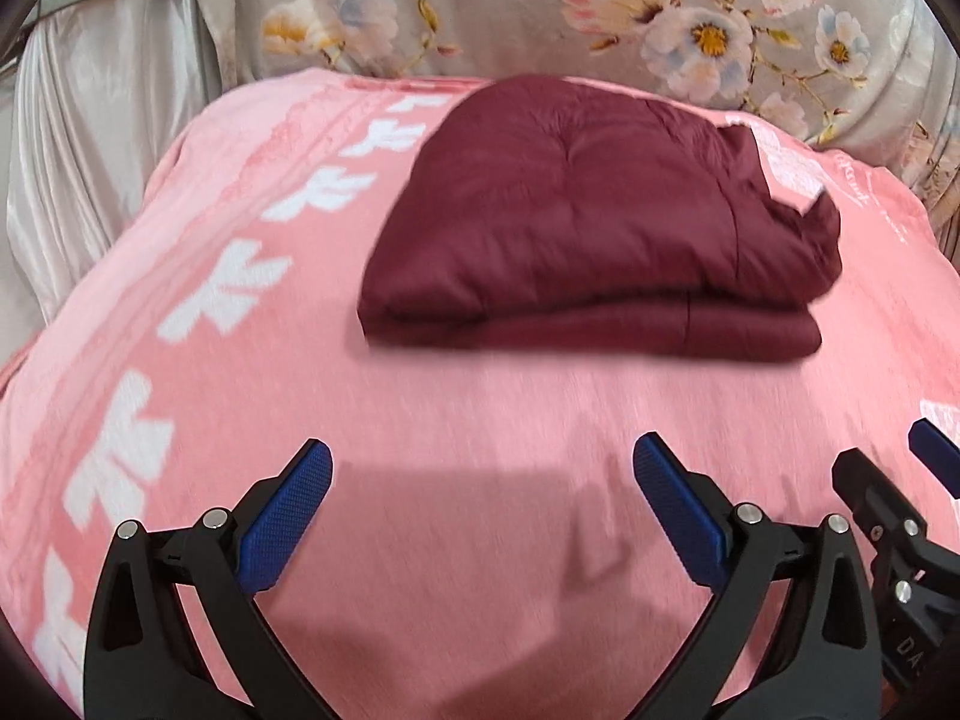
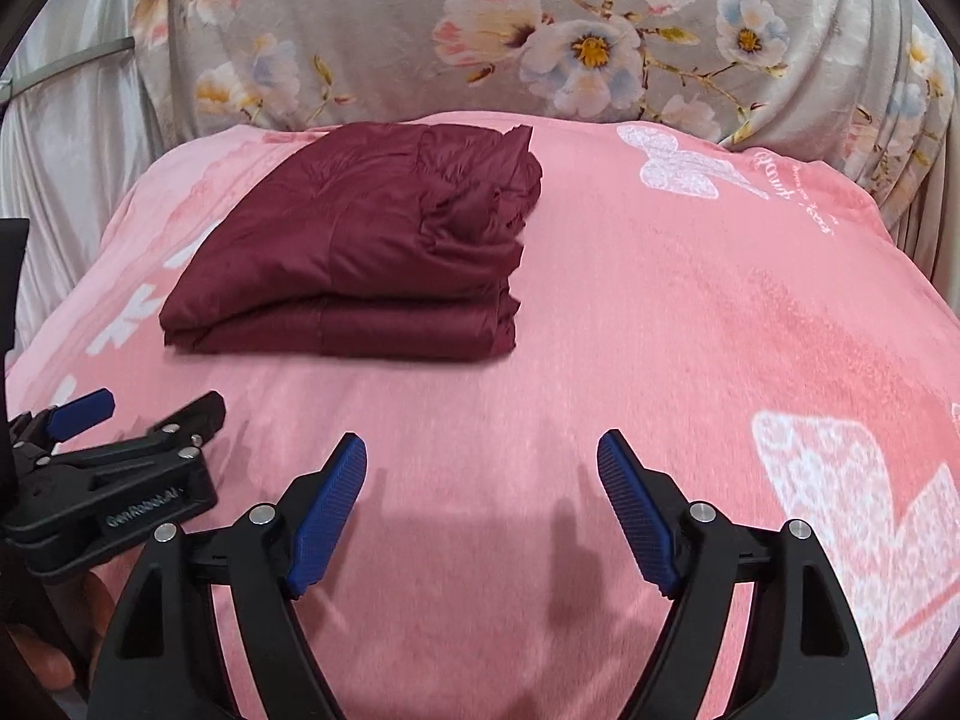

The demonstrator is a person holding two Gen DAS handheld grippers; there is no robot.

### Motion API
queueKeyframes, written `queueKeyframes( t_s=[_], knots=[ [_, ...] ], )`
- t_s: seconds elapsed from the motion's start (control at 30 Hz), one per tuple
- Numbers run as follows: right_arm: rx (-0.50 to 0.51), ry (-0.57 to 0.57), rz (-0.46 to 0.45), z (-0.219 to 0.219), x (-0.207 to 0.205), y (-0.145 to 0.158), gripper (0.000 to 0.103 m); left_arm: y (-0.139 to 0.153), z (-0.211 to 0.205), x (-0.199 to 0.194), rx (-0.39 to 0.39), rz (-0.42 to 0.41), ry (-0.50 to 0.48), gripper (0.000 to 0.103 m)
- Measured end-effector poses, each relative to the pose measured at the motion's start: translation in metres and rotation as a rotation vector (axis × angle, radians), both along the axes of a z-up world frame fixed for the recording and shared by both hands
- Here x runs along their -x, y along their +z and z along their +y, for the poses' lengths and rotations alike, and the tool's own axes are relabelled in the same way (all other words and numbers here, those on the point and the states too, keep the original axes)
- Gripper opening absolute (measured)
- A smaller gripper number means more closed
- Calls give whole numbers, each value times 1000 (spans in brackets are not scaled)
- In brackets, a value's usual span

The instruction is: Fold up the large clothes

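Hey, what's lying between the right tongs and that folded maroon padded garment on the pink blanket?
Nothing: only bare pink blanket separates the open right tongs from the folded maroon padded garment, shown in the right wrist view.

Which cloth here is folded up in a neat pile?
The dark red garment, stacked in layers on the pink blanket. The pink blanket lies spread flat, and the flowered cloth hangs draped behind.

Ahead of both your grippers the pink blanket lies bare, open for passage. The folded maroon garment blocks the far left portion. Right of it you have clear room. The floral drape closes the back.
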State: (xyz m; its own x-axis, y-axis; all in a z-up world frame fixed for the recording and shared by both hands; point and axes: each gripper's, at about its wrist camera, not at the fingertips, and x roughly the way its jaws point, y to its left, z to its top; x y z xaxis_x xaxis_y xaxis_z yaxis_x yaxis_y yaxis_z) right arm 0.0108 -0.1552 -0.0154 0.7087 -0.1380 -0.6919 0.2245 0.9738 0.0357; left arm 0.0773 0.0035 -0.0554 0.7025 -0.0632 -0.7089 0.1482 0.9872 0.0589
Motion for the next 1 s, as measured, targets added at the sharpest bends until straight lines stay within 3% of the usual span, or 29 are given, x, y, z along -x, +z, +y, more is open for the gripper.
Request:
queueKeyframes(
  t_s=[0.07, 0.2, 0.43, 1.0],
  knots=[
    [13, -2, -3, 3, 4, 0, 86, -1, -2, 5, -22, -16, 16, 98],
    [36, -8, 18, 3, 1, -3, 86, -4, -6, 10, -47, -32, 29, 98],
    [-15, -37, 32, -9, 1, -7, 86, -6, -11, 11, -86, -36, 21, 98],
    [28, -33, 33, -5, 2, -7, 86, -7, -12, 10, -89, -30, 22, 98]
  ],
)
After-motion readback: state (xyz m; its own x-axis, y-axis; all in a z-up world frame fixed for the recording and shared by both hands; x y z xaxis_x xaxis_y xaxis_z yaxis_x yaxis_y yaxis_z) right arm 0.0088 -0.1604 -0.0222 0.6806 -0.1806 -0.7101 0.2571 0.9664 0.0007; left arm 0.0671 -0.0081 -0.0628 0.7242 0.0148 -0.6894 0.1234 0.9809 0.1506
